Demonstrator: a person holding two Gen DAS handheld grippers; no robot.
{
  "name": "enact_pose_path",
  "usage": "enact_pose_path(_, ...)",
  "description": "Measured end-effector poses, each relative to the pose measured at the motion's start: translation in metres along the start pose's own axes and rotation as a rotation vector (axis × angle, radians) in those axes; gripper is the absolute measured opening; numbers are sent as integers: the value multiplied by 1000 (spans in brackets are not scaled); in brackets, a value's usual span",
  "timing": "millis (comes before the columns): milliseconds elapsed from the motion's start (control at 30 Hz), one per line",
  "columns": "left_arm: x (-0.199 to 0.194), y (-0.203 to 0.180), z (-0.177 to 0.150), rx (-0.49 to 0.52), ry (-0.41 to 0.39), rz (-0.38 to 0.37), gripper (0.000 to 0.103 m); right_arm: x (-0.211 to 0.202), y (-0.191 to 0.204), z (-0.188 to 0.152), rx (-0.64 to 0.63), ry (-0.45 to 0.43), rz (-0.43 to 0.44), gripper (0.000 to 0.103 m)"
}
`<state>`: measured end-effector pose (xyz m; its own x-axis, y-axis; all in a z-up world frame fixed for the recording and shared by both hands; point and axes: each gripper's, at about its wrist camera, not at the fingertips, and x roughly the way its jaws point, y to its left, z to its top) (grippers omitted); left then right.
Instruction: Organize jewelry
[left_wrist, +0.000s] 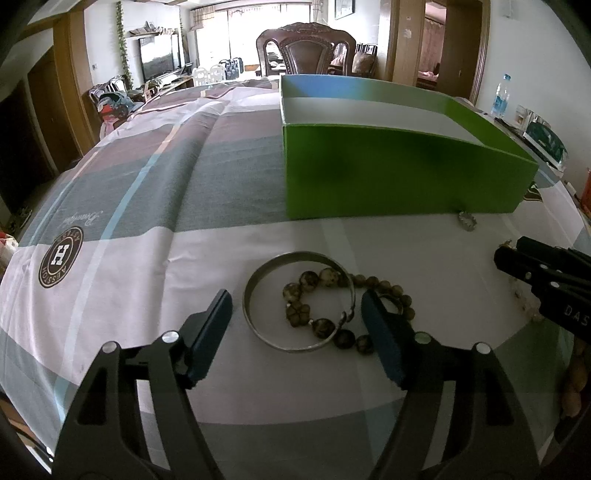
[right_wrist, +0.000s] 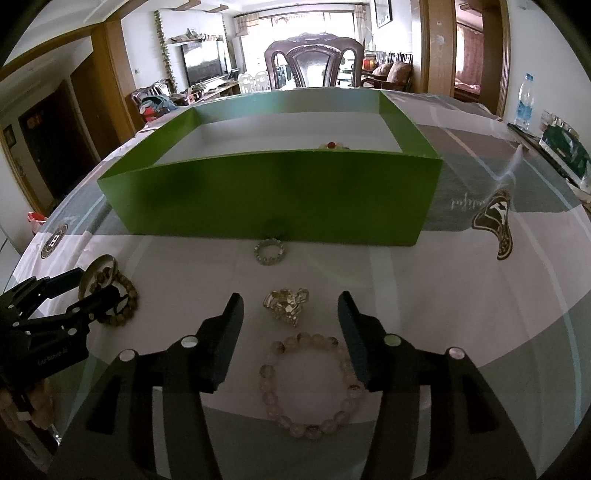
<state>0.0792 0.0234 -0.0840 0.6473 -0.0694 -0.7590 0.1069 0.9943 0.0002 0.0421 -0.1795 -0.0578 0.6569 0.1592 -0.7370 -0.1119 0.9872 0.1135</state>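
A silver bangle (left_wrist: 258, 291) lies on the cloth with a dark bead bracelet (left_wrist: 321, 325) draped across it. My left gripper (left_wrist: 297, 306) is open, its jaws on either side of both, just above the cloth. In the right wrist view my right gripper (right_wrist: 290, 308) is open over a gold trinket (right_wrist: 286, 306), with a clear bead bracelet (right_wrist: 310, 384) just behind it between the fingers. A small sparkly ring bracelet (right_wrist: 268, 252) lies by the green box (right_wrist: 273, 192), which holds a red and white piece (right_wrist: 331, 145).
The table carries a grey, white and blue checked cloth (left_wrist: 147, 206). A carved wooden chair (right_wrist: 314, 62) stands behind the box. A water bottle (right_wrist: 524, 101) and packets stand at the far right edge. Light wooden beads (left_wrist: 572, 384) lie at the right edge.
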Motion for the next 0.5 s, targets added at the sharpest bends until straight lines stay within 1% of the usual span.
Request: enact_pose_path(500, 0, 0, -1, 1, 1, -5, 72, 0, -3, 1, 2, 0, 2, 53)
